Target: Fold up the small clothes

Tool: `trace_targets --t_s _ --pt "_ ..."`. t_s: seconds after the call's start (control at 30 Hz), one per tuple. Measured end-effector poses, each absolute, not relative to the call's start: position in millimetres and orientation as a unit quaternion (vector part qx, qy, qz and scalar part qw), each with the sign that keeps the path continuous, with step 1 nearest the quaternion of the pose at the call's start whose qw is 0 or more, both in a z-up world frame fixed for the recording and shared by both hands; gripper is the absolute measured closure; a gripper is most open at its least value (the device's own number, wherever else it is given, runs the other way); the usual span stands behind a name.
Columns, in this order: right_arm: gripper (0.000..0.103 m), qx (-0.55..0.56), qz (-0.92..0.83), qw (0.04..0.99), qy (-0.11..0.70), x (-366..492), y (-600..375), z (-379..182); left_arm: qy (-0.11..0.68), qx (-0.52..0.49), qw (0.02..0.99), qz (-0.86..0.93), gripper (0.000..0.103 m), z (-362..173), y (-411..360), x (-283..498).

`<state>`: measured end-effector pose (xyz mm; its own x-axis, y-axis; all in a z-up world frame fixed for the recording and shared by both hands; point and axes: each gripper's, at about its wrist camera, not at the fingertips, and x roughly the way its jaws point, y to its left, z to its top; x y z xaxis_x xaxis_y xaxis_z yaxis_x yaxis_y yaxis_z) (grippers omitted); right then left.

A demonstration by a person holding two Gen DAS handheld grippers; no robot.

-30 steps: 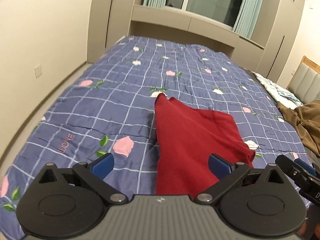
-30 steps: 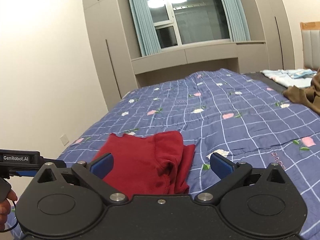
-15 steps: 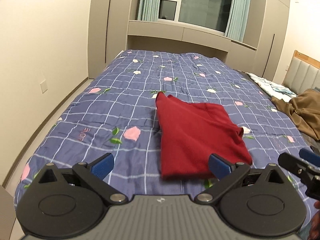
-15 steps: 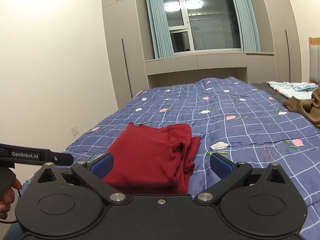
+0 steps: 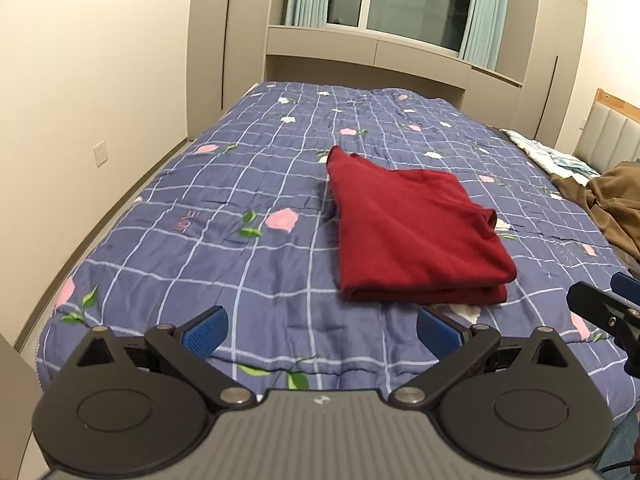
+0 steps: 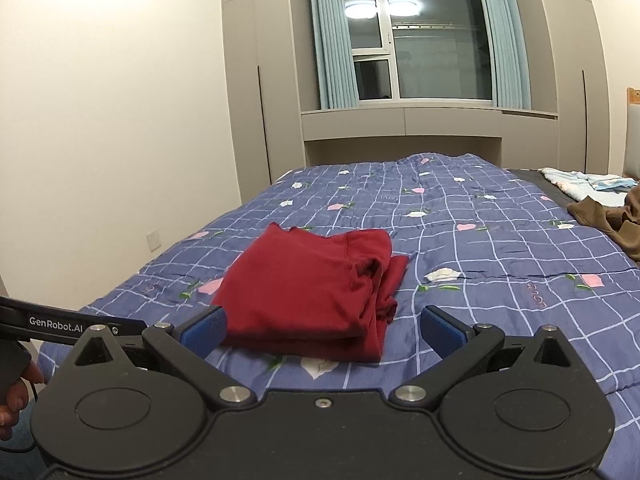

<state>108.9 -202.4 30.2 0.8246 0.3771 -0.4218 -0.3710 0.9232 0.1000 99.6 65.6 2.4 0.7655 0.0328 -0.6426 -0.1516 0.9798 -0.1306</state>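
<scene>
Left wrist: knit red garment (image 5: 412, 236) folded square.

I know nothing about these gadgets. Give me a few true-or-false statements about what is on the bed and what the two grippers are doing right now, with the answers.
1. The red garment lies folded on the blue checked quilt. True.
2. The left gripper is clamped on the red garment. False: it is open, holds nothing and is clear of the cloth.
3. The right gripper is open and empty. True.
4. A brown garment lies stacked on the red one. False: it lies apart, toward the right side of the bed.
5. The window curtains are red. False: they are light blue.
</scene>
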Motion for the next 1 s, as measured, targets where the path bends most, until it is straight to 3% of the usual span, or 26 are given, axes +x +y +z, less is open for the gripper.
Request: trace_targets --t_s 1.0 --pt "0.001 0.007 0.195 0.952 0.238 115.2 -200.0 20.5 0.355 -0.086 0.93 0.048 0.001 -6.3 66.2 104.1"
